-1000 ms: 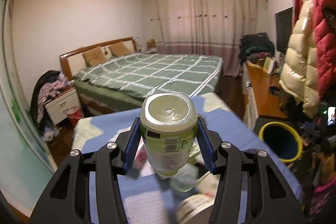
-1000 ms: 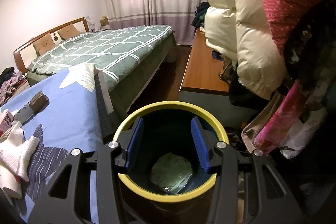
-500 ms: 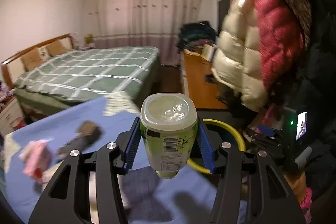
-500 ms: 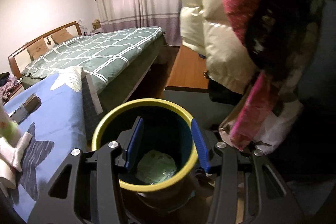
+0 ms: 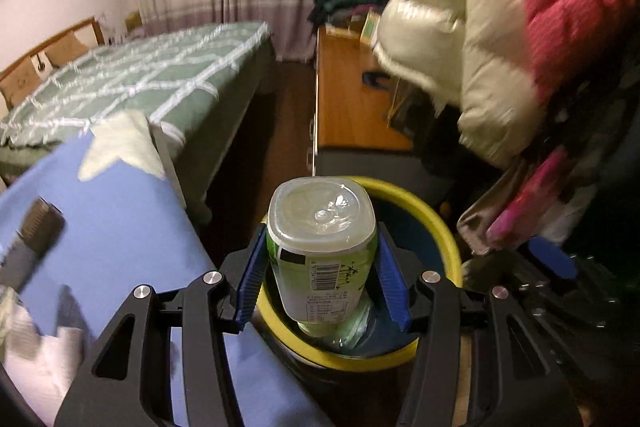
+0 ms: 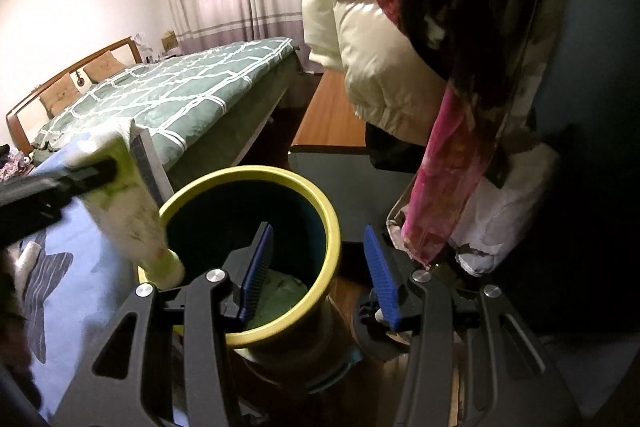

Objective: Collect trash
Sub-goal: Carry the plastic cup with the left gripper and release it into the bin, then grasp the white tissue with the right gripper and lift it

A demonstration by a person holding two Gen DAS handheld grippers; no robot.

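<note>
**Bottle held over the bin**

Leftmost lies a soft blue cloth (image 5: 120,227) with a pale star patch. The left gripper (image 5: 320,283) pinches a clear, square-shouldered plastic bottle (image 5: 322,251), green-labelled and cap-down, between ribbed blue pads, above the round yellow-rimmed bin (image 5: 436,223). A crumpled green wrapper (image 6: 288,291) lies inside the bin. The right gripper (image 6: 320,279) has its jaws spread, straddling the bin's smooth rim, gripping nothing. Glossy cream puffer coat (image 6: 376,47) hangs rightmost.

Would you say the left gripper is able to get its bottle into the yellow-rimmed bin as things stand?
Probably yes: the left gripper holds the bottle cap-down over the open bin, with nothing between them.
</note>
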